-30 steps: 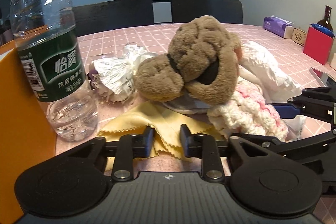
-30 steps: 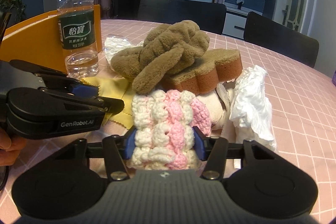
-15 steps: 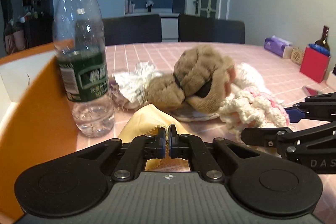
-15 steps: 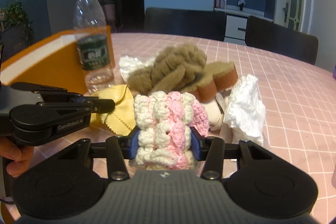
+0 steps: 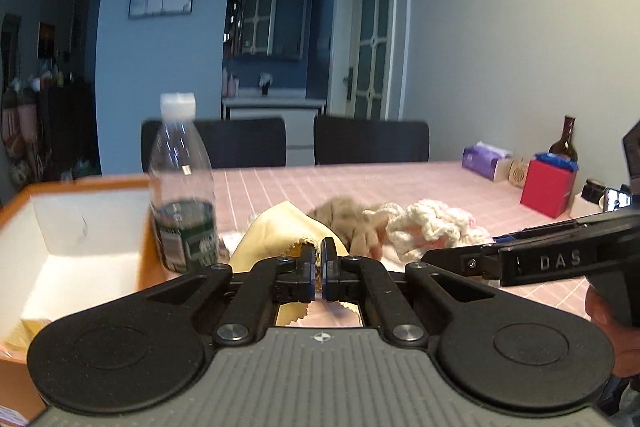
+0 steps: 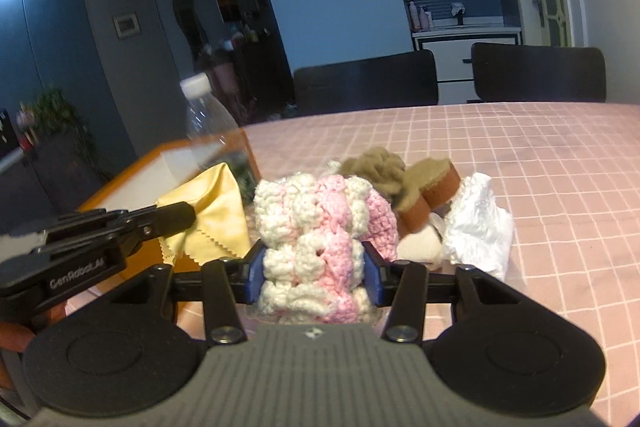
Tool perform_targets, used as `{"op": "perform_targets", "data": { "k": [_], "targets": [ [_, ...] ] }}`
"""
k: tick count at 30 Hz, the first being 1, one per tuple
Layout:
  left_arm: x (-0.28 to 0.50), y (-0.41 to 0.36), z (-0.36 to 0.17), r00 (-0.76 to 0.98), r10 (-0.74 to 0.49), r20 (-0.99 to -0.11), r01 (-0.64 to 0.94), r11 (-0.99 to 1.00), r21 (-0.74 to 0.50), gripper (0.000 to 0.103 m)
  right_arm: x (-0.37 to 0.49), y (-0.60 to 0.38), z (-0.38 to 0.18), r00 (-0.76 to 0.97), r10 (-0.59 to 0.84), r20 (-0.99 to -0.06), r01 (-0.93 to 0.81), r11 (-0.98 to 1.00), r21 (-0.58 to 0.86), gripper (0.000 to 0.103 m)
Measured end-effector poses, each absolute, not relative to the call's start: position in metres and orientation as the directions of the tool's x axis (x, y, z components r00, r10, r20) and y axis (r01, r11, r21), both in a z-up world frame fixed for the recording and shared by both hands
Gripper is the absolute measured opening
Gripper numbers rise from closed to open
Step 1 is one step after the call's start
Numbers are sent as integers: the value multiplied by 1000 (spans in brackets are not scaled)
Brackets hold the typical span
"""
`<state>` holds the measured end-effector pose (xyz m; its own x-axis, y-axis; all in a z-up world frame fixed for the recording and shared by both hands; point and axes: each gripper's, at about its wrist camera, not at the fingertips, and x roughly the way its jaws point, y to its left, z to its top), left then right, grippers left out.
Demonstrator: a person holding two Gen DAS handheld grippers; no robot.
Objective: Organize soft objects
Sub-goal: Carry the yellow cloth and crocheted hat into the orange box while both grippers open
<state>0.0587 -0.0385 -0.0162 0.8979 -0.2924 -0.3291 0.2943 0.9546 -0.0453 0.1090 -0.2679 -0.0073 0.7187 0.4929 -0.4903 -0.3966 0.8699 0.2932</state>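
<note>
My left gripper (image 5: 319, 271) is shut on a yellow cloth (image 5: 280, 233) and holds it lifted above the pink table; the cloth also shows in the right wrist view (image 6: 212, 215). My right gripper (image 6: 312, 277) is shut on a pink and white crocheted piece (image 6: 316, 227), raised off the table; it also shows in the left wrist view (image 5: 432, 227). A brown plush toy (image 6: 380, 167), a brown sponge (image 6: 432, 191) and crumpled white tissue (image 6: 478, 227) lie on the table beyond it.
An orange box with a white inside (image 5: 76, 247) stands at the left, with a water bottle (image 5: 182, 195) beside it. A red box (image 5: 548, 187), a tissue pack (image 5: 482, 163) and a dark bottle (image 5: 564, 143) stand far right. Two dark chairs (image 5: 372, 141) are behind the table.
Both grippers have risen with their loads. The yellow cloth has come off the table in my left gripper, and the crocheted piece has lifted away from the pile.
</note>
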Motion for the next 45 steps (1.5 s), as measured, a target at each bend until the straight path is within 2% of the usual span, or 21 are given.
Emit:
{"op": "perform_targets", "data": {
  "k": [4,10,14,17,24,30,45],
  "targets": [
    [40,-28,2,918,-286,-275,290,957,-26,2,105,-268,10,702,547,-456,-432,836,338,48],
    [21,0,29,948,-233,-217,239,971,4,2,117,-258,37,613,692,-382,-504,714,486,48],
    [18,21,42,962,-182,-203,194,980,38,2,129,-235,54,533,774,-342,-550,624,556,48],
    [23,38,54,962,-162,-218,178,983,53,2,138,-205,66,497,794,-350,-587,605,538,48],
    [46,77,70,963,-72,-260,104,989,109,2,156,-121,84,415,815,-405,-687,572,447,48],
    [74,105,67,942,-68,-329,110,988,109,2,175,-49,80,375,783,-496,-739,576,351,48],
    [131,137,-3,822,-54,-567,208,955,211,2,226,48,24,395,583,-710,-763,638,99,48]
  ]
}}
